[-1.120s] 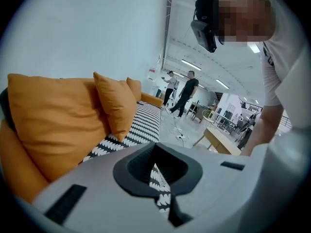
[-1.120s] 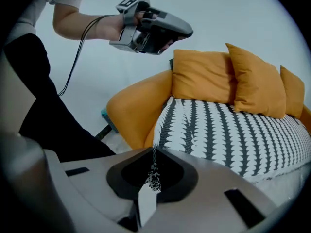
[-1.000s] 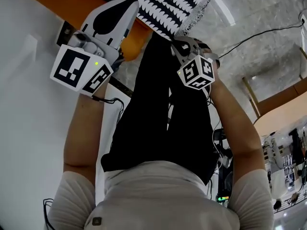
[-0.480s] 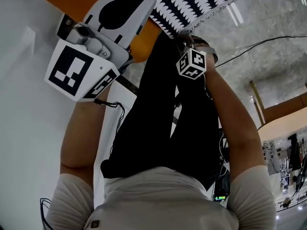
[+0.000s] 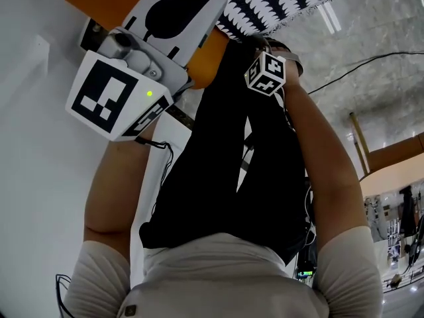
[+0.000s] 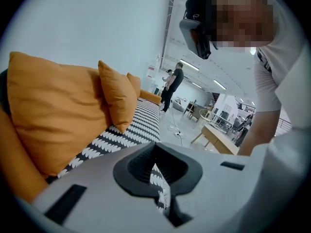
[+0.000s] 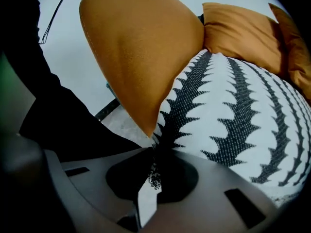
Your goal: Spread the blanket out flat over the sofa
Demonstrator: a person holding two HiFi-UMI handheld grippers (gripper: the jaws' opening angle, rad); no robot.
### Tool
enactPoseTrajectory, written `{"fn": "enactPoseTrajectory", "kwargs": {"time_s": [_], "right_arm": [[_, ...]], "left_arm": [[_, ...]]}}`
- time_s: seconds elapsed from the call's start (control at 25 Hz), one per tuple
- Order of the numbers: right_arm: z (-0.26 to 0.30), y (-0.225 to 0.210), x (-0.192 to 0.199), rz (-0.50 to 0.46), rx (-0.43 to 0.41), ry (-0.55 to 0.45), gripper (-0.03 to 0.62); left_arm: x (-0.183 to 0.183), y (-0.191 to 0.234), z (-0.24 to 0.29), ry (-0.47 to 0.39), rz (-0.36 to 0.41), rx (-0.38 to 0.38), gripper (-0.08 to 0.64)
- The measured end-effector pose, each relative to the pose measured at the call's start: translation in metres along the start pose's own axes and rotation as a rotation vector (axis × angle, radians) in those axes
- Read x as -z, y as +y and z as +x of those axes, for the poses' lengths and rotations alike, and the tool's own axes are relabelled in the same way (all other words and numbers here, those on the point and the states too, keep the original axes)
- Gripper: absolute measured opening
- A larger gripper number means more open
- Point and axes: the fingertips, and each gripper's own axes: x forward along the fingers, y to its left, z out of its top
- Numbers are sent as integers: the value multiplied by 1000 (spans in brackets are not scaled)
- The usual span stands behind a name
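The near edge of the blanket (image 7: 233, 115) is being pinched in the nearly closed jaws of the left gripper (image 6: 158, 178) and the right gripper (image 7: 153, 171). Its length is being laid ahead of both, along the sofa (image 6: 53, 115).

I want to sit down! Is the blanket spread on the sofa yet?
Nearly. Done: the blanket lies along the seat beside the orange cushions. In hand: the left gripper and right gripper each pinch its edge in shut jaws. Still to do: lay that edge down flat and let go.
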Motion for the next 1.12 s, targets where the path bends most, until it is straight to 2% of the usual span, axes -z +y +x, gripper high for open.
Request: {"fn": "enactPoseTrajectory", "kwargs": {"time_s": [0.12, 0.16, 0.2, 0.36, 0.6, 0.76, 0.92, 1.0, 1.12], "right_arm": [[-10, 9, 8, 90, -40, 11, 61], [-16, 14, 11, 110, -59, 19, 139], [-24, 17, 11, 123, -72, 22, 174], [-80, 9, -9, 170, -39, -23, 175], [-232, -8, -27, 270, 117, -139, 173], [-338, -33, -79, 319, 216, -260, 165], [-448, -19, -130, 322, 298, -374, 134], [-498, -4, -147, 300, 332, -426, 124], [-558, 35, -167, 285, 377, -501, 74]], "left_arm": [[-4, -13, -5, -4, 8, -2, 9], [-7, -18, -9, -6, 11, -3, 9], [-12, -23, -12, -10, 17, -4, 9], [-44, -47, -35, -40, 46, -8, 9], [-98, -133, -65, -76, 95, -13, 9], [-151, -158, -103, -138, 153, -21, 9], [-197, -194, -144, -183, 229, -24, 9], [-218, -213, -160, -221, 241, -22, 9], [-233, -248, -191, -245, 243, -10, 9]]}}
